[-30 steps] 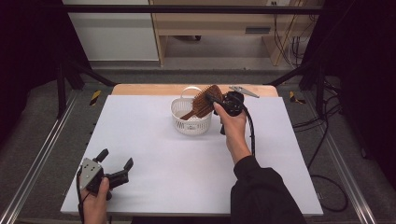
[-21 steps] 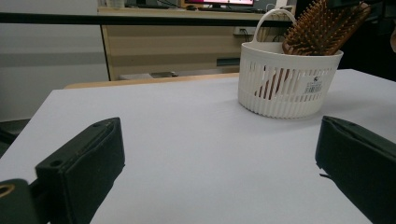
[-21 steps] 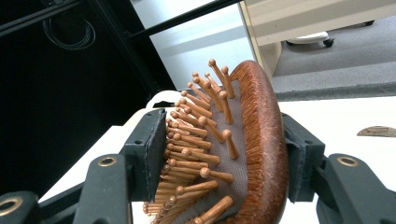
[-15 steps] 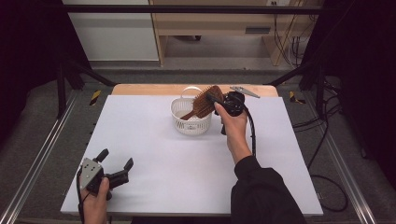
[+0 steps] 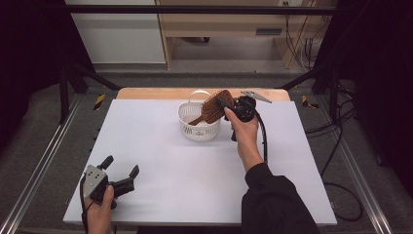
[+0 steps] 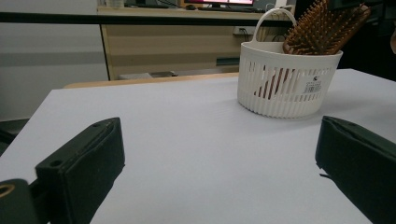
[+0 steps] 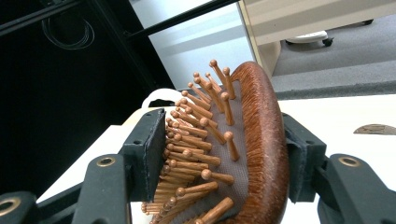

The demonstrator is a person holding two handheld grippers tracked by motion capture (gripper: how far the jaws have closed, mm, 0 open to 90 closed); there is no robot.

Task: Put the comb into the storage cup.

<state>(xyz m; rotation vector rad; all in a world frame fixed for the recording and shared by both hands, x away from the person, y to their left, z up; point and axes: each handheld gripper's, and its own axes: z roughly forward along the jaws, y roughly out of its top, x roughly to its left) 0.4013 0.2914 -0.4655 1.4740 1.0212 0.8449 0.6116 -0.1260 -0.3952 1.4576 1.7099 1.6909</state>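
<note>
A brown wooden hairbrush (image 5: pixel 213 108) leans out of a small white slatted basket (image 5: pixel 198 128) at the back middle of the white table, its handle down inside and its head up to the right. My right gripper (image 5: pixel 225 103) is shut on the brush head (image 7: pixel 254 140): one pad presses the bristle tips, the other the rounded back. At the front left corner my left gripper (image 5: pixel 120 165) rests low over the table, open, nothing between its jaws. The left gripper view looks across at the basket (image 6: pixel 285 79) and the brush (image 6: pixel 322 28).
The white tabletop (image 5: pixel 160 161) spreads wide between the basket and my left gripper. A wooden strip (image 5: pixel 146 92) runs along the far edge. Metal rails (image 5: pixel 44 161) flank the table. The right gripper's black cable (image 5: pixel 264 141) loops past the forearm.
</note>
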